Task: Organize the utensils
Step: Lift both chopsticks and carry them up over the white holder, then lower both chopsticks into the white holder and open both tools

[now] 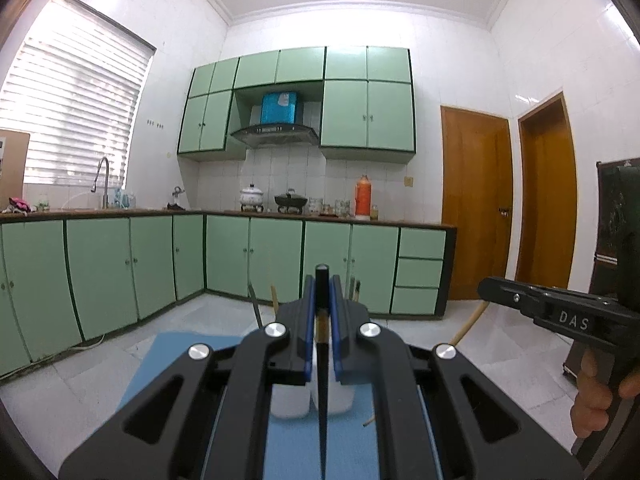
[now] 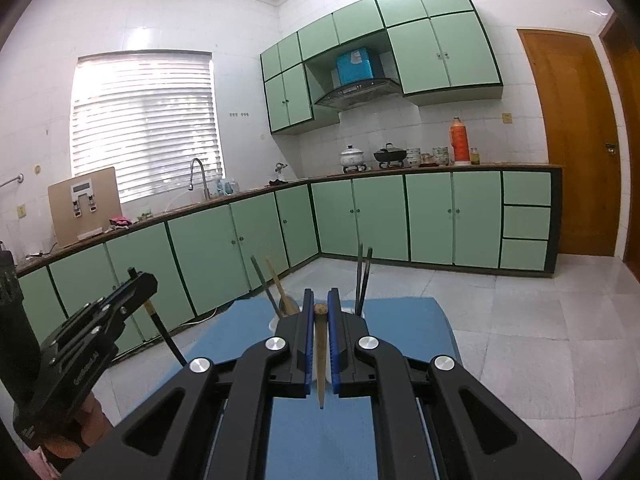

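Green cabinets ran round the kitchen behind a blue mat (image 2: 400, 320), where white holder cups (image 1: 290, 400) already stood with a few utensils upright in them. Both grippers were held high and clear of those cups. The left gripper (image 1: 322, 312) had its jaws pinched tight on a black chopstick (image 1: 322, 400), and the right gripper (image 2: 320, 320) was clamped on a wooden chopstick (image 2: 320, 360), each stick hanging tip down, probably so it could drop straight into a cup.

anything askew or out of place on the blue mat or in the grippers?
Nothing spilled or damaged. One loose wooden chopstick lies on the blue mat beside the white holder cups. The left hand-held gripper clamps a black chopstick; the right hand-held gripper clamps a wooden one.
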Tool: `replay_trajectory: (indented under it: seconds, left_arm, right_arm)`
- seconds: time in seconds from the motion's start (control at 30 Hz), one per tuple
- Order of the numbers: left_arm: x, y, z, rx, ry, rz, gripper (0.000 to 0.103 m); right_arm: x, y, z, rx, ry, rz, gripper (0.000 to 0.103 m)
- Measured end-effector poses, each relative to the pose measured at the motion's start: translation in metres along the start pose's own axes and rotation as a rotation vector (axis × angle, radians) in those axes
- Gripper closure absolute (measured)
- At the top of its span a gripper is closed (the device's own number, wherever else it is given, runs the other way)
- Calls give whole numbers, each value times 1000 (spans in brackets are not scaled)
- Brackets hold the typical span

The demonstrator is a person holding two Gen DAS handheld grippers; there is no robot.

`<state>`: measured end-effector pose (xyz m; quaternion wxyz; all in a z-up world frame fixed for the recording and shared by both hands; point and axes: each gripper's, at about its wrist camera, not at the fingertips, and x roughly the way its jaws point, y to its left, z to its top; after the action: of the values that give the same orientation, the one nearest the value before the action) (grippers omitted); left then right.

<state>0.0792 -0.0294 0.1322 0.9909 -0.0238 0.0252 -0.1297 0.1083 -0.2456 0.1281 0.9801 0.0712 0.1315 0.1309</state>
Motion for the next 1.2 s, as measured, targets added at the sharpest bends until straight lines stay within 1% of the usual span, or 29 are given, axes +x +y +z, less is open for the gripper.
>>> replay_trajectory:
  seconds: [0.1, 0.2, 0.4, 0.6, 0.77, 0.93, 1.07, 1.2]
  left_arm:
    - [13, 3, 17, 3, -35, 7, 97]
    - [30, 5, 34, 8, -60, 7, 97]
    - [72, 8, 61, 6, -85, 13, 97]
    - [123, 9, 75, 8, -92, 11, 97]
    - [163, 16, 69, 15, -83, 37, 97]
    - [203, 25, 55, 11, -52, 52, 97]
    - [227, 35, 40, 4, -13, 59, 97]
    - [238, 44, 26, -3, 18, 62, 97]
  right_arm:
    - [10, -3, 17, 4, 4, 1, 96]
    - [21, -8, 37, 17, 10, 21, 96]
    - [46, -12, 75, -5, 17, 11, 96]
    - [81, -13, 92, -37, 42, -19, 96]
    - [114, -16, 93, -46, 79, -29, 96]
    - [139, -22, 82, -33, 111, -32, 96]
    - [158, -25, 76, -35, 140, -30, 96]
    - [174, -28, 69, -30, 167, -25, 96]
